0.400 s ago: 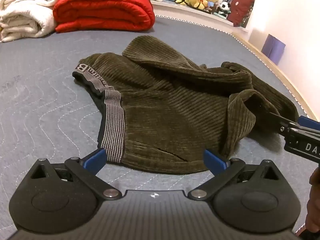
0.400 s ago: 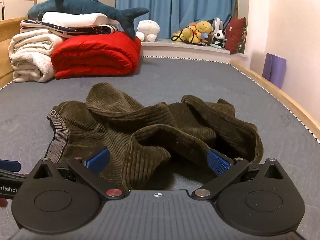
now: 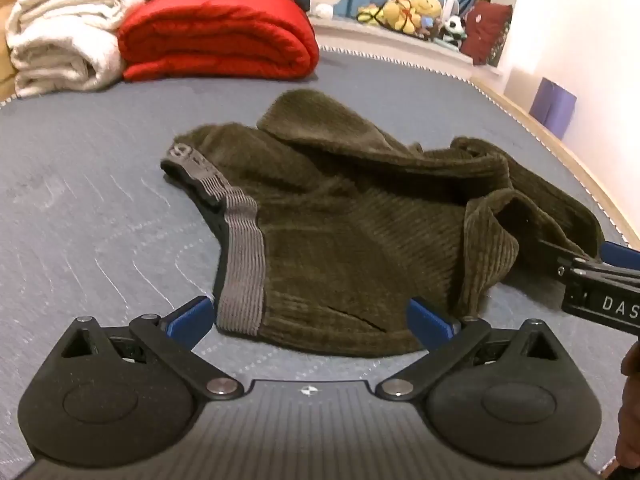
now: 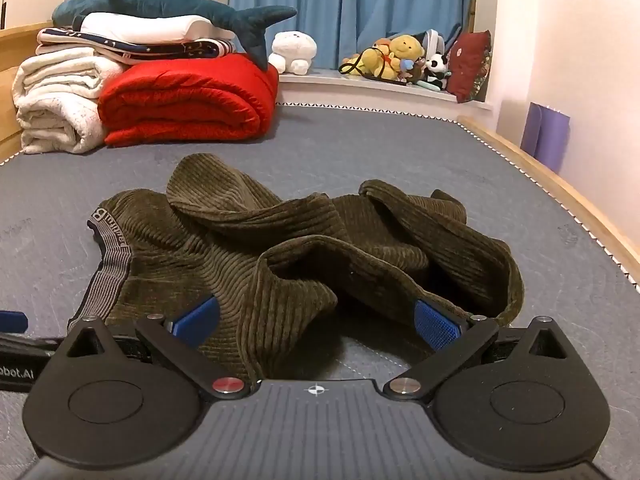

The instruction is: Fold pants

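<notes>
Dark olive corduroy pants [image 3: 360, 232] lie crumpled on the grey quilted mattress [image 3: 80, 208], with a grey striped waistband [image 3: 242, 256] at the left. My left gripper [image 3: 310, 320] is open, its blue fingertips on either side of the near waist corner, low over the mattress. My right gripper [image 4: 316, 316] is open, with a raised fold of the pants [image 4: 296, 280] between its fingers. The right gripper also shows at the right edge of the left wrist view [image 3: 600, 276], at the pants' leg end.
A red folded quilt [image 4: 188, 100] and white rolled blankets [image 4: 56, 100] lie at the far left, with a plush shark [image 4: 168, 4] on top. Stuffed toys [image 4: 400, 60] sit on the window ledge. The wooden bed edge [image 4: 560, 192] and wall run along the right.
The left wrist camera has tilted up a little, so more of the far bedding shows. The right gripper has edged slightly forward over the fold. Both stay open.
</notes>
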`<control>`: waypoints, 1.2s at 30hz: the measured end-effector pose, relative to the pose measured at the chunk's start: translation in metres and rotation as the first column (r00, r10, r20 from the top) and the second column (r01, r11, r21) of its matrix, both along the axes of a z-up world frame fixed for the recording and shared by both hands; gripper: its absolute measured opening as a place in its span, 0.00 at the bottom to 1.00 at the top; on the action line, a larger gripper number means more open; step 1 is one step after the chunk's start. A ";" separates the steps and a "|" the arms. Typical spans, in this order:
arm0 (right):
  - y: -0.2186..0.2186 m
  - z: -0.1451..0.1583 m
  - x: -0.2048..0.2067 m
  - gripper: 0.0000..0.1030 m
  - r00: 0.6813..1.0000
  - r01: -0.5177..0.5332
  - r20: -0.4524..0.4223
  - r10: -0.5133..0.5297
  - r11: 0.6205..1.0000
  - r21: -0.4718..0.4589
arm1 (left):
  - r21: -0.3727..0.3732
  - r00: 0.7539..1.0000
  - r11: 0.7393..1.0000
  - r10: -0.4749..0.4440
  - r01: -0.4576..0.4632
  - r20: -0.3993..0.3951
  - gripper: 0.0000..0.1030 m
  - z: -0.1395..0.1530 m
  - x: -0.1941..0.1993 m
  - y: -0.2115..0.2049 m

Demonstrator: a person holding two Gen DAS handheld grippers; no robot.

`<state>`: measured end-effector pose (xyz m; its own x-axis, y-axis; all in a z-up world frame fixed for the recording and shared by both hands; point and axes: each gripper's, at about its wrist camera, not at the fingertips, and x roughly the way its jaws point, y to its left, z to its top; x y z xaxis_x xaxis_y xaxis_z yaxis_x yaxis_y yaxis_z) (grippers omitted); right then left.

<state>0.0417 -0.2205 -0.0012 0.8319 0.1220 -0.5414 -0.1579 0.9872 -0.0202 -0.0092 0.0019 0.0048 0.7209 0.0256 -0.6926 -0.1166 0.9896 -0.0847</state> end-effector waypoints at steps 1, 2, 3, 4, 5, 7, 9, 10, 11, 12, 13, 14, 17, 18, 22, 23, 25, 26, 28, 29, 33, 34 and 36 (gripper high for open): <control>0.000 0.000 0.000 0.99 1.000 0.000 0.002 0.000 1.000 -0.002 | 0.012 1.000 1.000 0.007 -0.007 0.005 1.00 0.001 -0.001 0.000; 0.001 0.000 -0.001 0.99 1.000 0.001 0.006 -0.001 1.000 -0.003 | 0.026 1.000 1.000 0.017 -0.017 0.012 1.00 0.002 -0.002 0.000; 0.001 0.000 -0.002 0.99 1.000 0.001 0.010 -0.001 1.000 -0.005 | 0.033 1.000 0.999 0.021 -0.022 0.021 1.00 0.002 -0.003 0.001; 0.001 0.001 -0.003 0.99 1.000 0.000 0.014 0.000 1.000 -0.006 | 0.026 1.000 0.999 0.019 -0.020 0.025 1.00 0.003 -0.003 0.002; 0.002 0.001 -0.002 0.99 1.000 -0.001 0.015 0.001 1.000 -0.010 | 0.016 1.000 1.000 0.015 -0.015 0.026 1.00 0.003 -0.004 0.003; 0.004 0.001 -0.003 0.99 1.000 -0.002 0.023 0.003 1.000 -0.021 | 0.014 0.999 1.000 0.022 -0.022 0.026 1.00 0.005 -0.004 0.004; 0.006 0.001 -0.004 0.99 1.000 -0.003 0.030 0.004 0.999 -0.034 | 0.009 0.999 1.000 0.021 -0.021 0.026 1.00 0.006 -0.005 0.004; 0.006 0.001 -0.004 0.99 1.000 -0.002 0.029 0.003 0.999 -0.036 | -0.004 1.000 1.000 0.016 -0.016 0.021 1.00 0.006 -0.005 0.005; 0.006 0.001 -0.004 0.99 1.000 -0.002 0.026 0.002 0.999 -0.034 | -0.016 1.000 1.000 0.013 -0.013 0.014 1.00 0.005 -0.004 0.005; 0.006 0.000 -0.003 0.99 1.000 0.000 0.021 0.001 1.000 -0.029 | -0.026 1.000 1.000 0.010 -0.010 0.006 1.00 0.004 -0.004 0.006; 0.005 0.000 -0.003 0.99 1.000 0.001 0.016 -0.001 1.000 -0.024 | -0.034 1.000 0.999 0.008 -0.008 -0.001 1.00 0.004 -0.004 0.006; 0.004 0.000 -0.002 0.99 1.000 0.003 0.013 -0.003 1.000 -0.019 | -0.041 1.000 0.999 0.008 -0.009 -0.005 1.00 0.003 -0.003 0.007; 0.002 0.000 -0.001 0.99 1.000 0.010 0.009 -0.010 1.000 -0.010 | -0.051 1.000 0.999 0.001 -0.002 -0.016 1.00 0.001 -0.002 0.007; 0.002 0.000 -0.001 0.99 1.000 0.011 0.008 -0.011 1.000 -0.009 | -0.046 1.000 0.999 0.000 -0.001 -0.019 1.00 0.001 -0.002 0.006; 0.002 -0.002 -0.001 0.99 1.000 0.007 0.003 -0.007 1.000 -0.010 | -0.039 0.999 0.999 -0.014 0.013 -0.034 1.00 -0.001 -0.001 0.002; 0.002 -0.002 -0.001 0.99 1.000 0.006 0.003 -0.006 1.000 -0.011 | -0.038 0.999 0.999 -0.017 0.015 -0.037 1.00 -0.001 -0.001 0.001; 0.002 -0.001 -0.001 0.99 1.000 0.006 0.002 -0.006 1.000 -0.010 | -0.037 0.999 0.999 -0.025 0.023 -0.043 1.00 -0.002 0.000 0.000; 0.002 -0.001 -0.001 0.99 1.000 0.006 0.003 -0.006 1.000 -0.009 | -0.037 0.999 0.999 -0.027 0.025 -0.044 1.00 -0.003 -0.001 -0.001; 0.002 0.000 -0.001 0.99 1.000 0.005 0.003 -0.005 1.000 -0.009 | -0.034 0.999 0.999 -0.030 0.028 -0.045 1.00 -0.003 -0.001 -0.002; 0.002 -0.001 -0.001 0.99 1.000 0.005 0.003 -0.005 1.000 -0.010 | -0.033 0.998 0.999 -0.031 0.029 -0.046 1.00 -0.003 -0.001 -0.002; 0.002 -0.002 -0.001 0.99 1.000 0.007 -0.002 -0.007 1.000 -0.013 | -0.029 0.998 0.999 -0.030 0.029 -0.049 1.00 -0.004 -0.001 -0.003; 0.002 -0.002 -0.001 0.99 1.000 0.008 -0.004 -0.008 1.000 -0.015 | -0.029 0.998 0.999 -0.031 0.029 -0.051 1.00 -0.004 -0.001 -0.003; 0.002 -0.002 -0.001 0.99 1.000 0.010 -0.008 -0.010 1.000 -0.018 | -0.030 0.998 0.999 -0.032 0.031 -0.053 1.00 -0.005 -0.001 -0.003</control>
